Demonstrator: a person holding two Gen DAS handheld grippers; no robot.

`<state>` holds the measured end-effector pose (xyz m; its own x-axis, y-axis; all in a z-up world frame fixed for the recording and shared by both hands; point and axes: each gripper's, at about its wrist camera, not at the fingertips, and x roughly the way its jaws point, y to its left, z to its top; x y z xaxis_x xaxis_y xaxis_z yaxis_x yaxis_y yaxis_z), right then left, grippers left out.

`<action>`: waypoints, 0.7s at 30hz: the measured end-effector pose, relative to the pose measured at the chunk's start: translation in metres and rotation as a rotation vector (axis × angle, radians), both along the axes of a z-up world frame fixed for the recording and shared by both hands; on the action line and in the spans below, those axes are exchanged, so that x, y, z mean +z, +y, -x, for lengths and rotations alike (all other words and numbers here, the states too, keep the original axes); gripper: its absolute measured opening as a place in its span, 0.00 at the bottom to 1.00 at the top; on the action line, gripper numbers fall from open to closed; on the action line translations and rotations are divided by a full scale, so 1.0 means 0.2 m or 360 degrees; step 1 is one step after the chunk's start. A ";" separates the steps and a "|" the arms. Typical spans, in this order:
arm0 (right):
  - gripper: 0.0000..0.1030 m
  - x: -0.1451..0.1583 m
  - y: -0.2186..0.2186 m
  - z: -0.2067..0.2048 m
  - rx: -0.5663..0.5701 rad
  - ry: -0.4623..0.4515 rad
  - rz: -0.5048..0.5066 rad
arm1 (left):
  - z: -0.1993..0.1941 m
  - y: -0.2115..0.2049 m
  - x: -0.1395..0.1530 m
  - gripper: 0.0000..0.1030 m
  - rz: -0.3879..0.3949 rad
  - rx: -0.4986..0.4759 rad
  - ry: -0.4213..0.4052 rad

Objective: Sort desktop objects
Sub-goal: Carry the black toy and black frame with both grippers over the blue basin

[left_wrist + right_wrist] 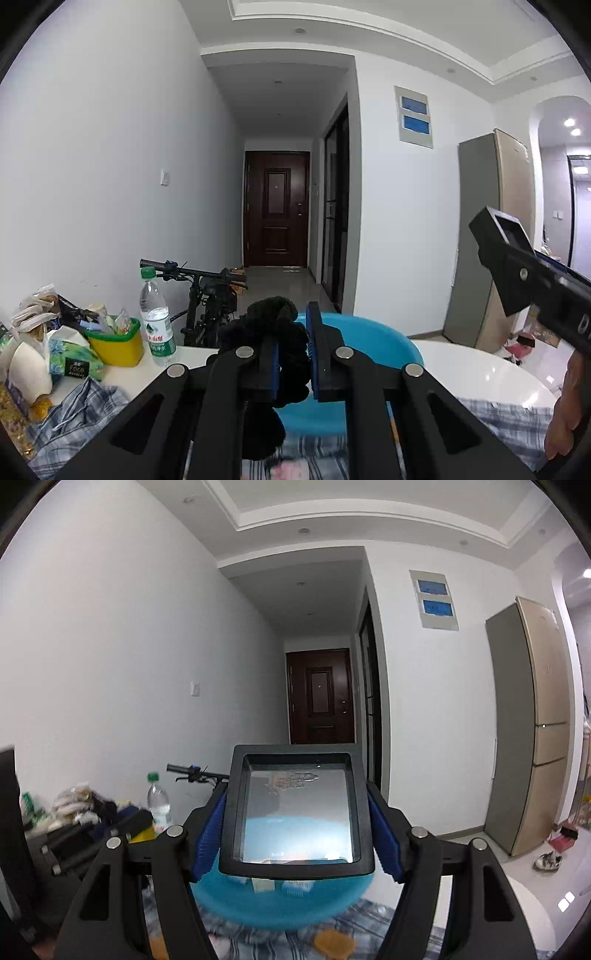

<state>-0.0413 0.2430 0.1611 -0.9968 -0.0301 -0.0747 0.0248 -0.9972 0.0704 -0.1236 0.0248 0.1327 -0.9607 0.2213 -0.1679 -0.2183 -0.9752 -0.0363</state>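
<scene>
1. The black cloth is hiding part of the blue basin.
2. The black framed lens is covering most of the basin.
3. The plaid fabric is blurring near the bottom edge.
4. The snack pile is smearing beyond recognition.

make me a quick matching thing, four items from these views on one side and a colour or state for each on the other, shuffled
Items:
1. basin
2. water bottle
3. black fabric bundle
4. black-framed tray

Colour or state:
A. clamped in the right gripper
B. blue, sitting on the table
C. clamped in the left gripper
D. upright with a green cap

Pairs: 1-B, 2-D, 3-C, 4-A
</scene>
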 end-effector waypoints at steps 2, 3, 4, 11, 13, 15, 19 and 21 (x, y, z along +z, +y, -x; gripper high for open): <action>0.67 0.01 0.02 0.08 0.0007 -0.0009 0.0045 | 0.07 -0.02 0.01 0.11 -0.0086 0.0012 -0.0001; 0.67 0.00 0.03 0.12 0.0010 -0.0012 0.0066 | 0.10 -0.03 0.01 0.11 -0.0125 0.0008 -0.0009; 0.67 -0.01 0.04 0.16 0.0008 -0.0012 0.0081 | 0.13 -0.03 0.01 0.11 -0.0145 0.0010 -0.0018; 0.67 -0.05 0.02 0.40 -0.0017 -0.0021 0.0049 | 0.38 0.00 0.06 0.11 -0.0092 0.0040 0.0049; 0.67 -0.05 0.01 0.49 -0.0021 -0.0013 0.0031 | 0.46 0.03 0.07 0.11 -0.0046 0.0032 0.0077; 0.67 -0.05 -0.01 0.57 -0.0022 -0.0006 0.0014 | 0.56 0.05 0.06 0.11 -0.0021 0.0052 0.0114; 0.66 -0.07 -0.03 0.71 -0.0014 0.0006 -0.0008 | 0.76 0.05 0.02 0.11 -0.0059 0.0096 0.0092; 0.66 -0.09 -0.02 0.76 -0.0017 0.0006 -0.0018 | 0.83 0.02 0.00 0.11 -0.0100 0.0109 0.0056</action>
